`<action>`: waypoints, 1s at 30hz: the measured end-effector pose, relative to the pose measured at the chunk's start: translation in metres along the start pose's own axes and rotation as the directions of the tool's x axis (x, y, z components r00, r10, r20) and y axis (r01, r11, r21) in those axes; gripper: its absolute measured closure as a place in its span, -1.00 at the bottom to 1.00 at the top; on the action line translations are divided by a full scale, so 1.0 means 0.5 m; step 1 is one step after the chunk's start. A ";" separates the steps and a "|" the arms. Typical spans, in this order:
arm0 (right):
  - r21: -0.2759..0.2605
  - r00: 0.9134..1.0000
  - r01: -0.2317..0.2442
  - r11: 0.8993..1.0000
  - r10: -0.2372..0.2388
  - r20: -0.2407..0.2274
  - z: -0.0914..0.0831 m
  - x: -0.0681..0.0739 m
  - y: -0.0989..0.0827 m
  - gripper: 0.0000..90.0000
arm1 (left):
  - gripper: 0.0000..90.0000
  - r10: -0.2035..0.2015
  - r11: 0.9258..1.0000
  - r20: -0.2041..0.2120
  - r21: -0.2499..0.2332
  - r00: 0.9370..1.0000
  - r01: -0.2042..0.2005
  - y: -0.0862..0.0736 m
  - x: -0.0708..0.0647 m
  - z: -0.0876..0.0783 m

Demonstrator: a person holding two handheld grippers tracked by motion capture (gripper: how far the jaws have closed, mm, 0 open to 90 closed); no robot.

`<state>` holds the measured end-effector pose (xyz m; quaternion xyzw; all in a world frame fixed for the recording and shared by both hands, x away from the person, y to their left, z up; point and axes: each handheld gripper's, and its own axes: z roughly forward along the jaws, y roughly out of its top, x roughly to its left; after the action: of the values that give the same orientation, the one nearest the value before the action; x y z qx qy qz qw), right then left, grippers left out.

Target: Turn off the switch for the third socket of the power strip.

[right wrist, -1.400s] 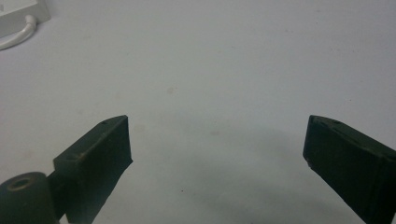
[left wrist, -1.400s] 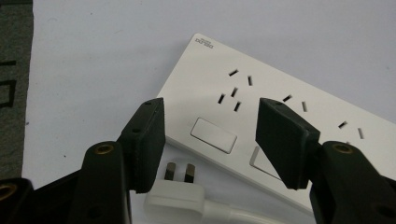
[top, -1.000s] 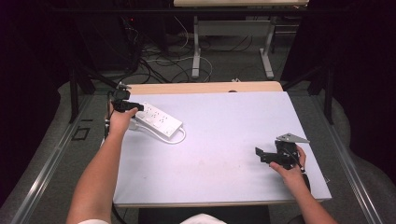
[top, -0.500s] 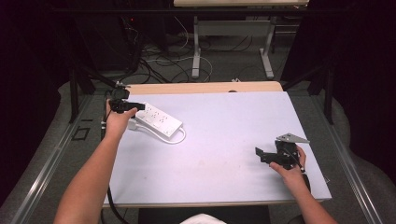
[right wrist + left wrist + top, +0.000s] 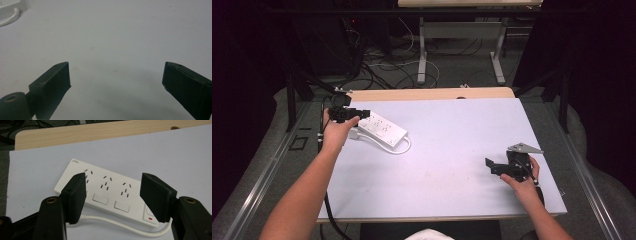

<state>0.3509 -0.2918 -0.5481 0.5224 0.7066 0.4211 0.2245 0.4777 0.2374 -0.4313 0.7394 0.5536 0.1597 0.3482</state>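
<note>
Little had shifted over the last second: the person's left forearm swung slightly, both tools held position. Left hand-held gripper (image 5: 362,113) hovered with jaws spread wide, empty, over the near-left end of the white plastic power strip (image 5: 105,195). Strip lay on the pale lavender surface (image 5: 452,145) at its far left, long axis running diagonally away to the right, white cord (image 5: 404,148) looping off the far end. Right hand-held gripper (image 5: 491,165) sat open, empty, well apart at the right edge; left was clearly nearer.
</note>
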 end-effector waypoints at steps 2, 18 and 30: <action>0.000 1.000 -0.001 1.000 0.001 0.000 0.000 0.000 0.000 -0.84 | -0.16 0.006 1.000 0.013 0.000 1.000 -0.006 -0.002 -0.006 -0.005; -0.004 1.000 0.007 1.000 -0.007 0.000 -0.002 0.001 0.000 -0.84 | -0.30 0.060 0.997 0.059 -0.058 0.996 -0.056 -0.043 -0.056 -0.049; -0.002 1.000 0.008 1.000 -0.008 0.004 -0.002 0.002 0.000 -0.84 | -0.47 0.053 0.996 0.114 -0.076 0.992 -0.045 -0.088 -0.082 -0.068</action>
<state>0.3497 -0.2912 -0.5476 0.5202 0.7078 0.4201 0.2280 0.4118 0.2172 -0.4315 0.7475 0.5080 0.1453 0.4027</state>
